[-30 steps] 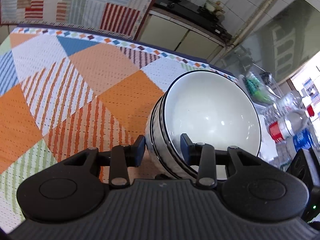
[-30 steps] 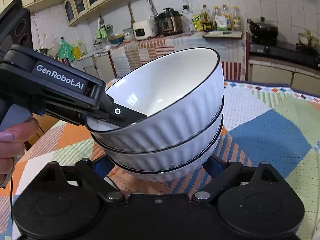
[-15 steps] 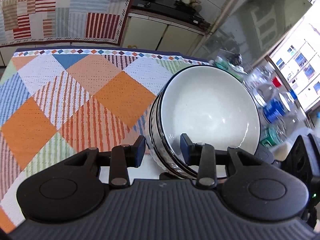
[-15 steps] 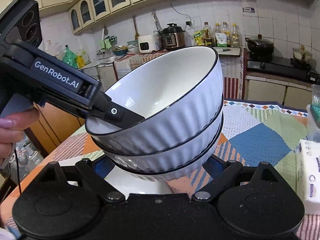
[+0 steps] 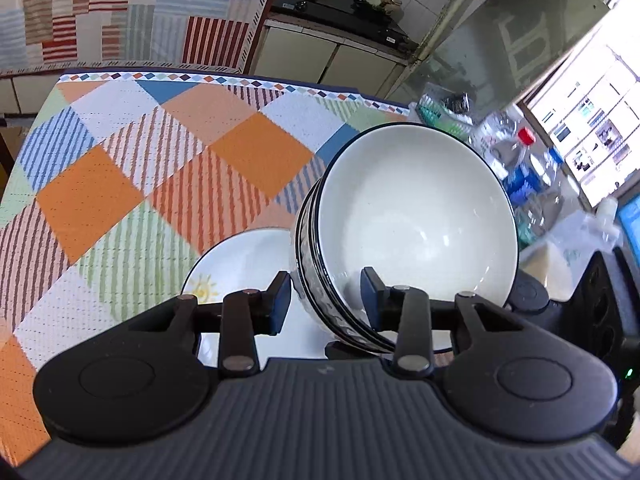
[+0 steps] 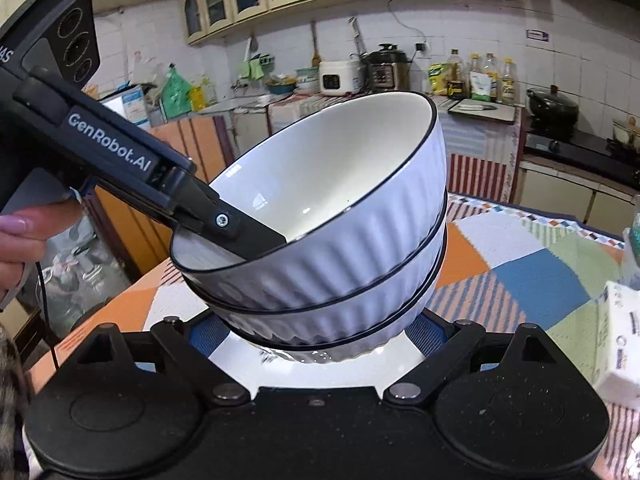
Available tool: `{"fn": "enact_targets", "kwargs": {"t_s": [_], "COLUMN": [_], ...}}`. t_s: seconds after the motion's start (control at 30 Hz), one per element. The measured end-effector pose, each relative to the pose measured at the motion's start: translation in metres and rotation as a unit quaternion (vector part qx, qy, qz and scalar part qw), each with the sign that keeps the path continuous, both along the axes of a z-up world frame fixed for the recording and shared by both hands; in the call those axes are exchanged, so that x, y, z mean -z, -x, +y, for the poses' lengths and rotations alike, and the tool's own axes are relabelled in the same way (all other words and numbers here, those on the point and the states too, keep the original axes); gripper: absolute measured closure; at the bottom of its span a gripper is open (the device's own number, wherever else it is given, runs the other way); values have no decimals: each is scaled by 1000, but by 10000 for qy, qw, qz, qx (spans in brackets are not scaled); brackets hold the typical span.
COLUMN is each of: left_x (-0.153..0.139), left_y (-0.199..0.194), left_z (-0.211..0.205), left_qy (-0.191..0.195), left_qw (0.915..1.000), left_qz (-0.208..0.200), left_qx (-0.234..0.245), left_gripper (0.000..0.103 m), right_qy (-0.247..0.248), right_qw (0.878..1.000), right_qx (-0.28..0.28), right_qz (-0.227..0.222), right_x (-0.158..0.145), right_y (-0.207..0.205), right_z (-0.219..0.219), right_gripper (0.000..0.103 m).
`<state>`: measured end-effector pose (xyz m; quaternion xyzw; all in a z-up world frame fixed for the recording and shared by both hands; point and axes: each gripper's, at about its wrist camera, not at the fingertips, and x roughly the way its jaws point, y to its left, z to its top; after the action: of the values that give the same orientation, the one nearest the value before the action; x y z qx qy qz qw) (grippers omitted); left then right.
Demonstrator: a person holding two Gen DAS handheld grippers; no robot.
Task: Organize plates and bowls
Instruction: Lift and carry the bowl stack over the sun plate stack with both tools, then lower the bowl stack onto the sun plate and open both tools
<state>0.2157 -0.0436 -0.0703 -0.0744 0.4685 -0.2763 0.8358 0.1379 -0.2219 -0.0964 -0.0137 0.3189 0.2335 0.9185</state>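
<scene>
In the left wrist view, your left gripper (image 5: 324,300) pinches the near rim of the tilted stack of white ribbed black-rimmed ceramic bowls (image 5: 404,232), carried above the white sun-print plate (image 5: 240,264), likely its landing spot. In the right wrist view, your right gripper (image 6: 320,330) is spread wide, cradling the stack's base over the plate, probably for support.

A tilted stack of white ribbed ceramic bowls with black rims (image 6: 340,248) hung over a white plate (image 6: 320,372) on the patchwork-covered bench (image 6: 532,280). The left hand-held gripper (image 6: 256,236) clamped the top rim; the right hand-held gripper (image 6: 316,332) stood spread wide beneath.
</scene>
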Motion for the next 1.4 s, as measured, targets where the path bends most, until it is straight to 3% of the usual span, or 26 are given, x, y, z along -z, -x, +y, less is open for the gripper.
{"fn": "enact_targets", "kwargs": {"t_s": [0.4, 0.7, 1.4], "left_x": [63, 90, 91], "left_y": [-1, -14, -15], "left_z": [19, 17, 11], "left_qy": [-2, 23, 2], "left_qw": [9990, 9978, 9973], "left_qz": [430, 521, 454], "left_qx": [-158, -409, -576], "left_gripper": [67, 67, 62], "right_qy": [63, 182, 386], "right_qw": [9989, 9984, 9977], "right_qx": [-83, -69, 102], "right_qz": [456, 529, 556], "right_x": [49, 71, 74], "right_y": [10, -1, 1], "right_z": [22, 24, 32], "right_gripper": [7, 7, 9]}}
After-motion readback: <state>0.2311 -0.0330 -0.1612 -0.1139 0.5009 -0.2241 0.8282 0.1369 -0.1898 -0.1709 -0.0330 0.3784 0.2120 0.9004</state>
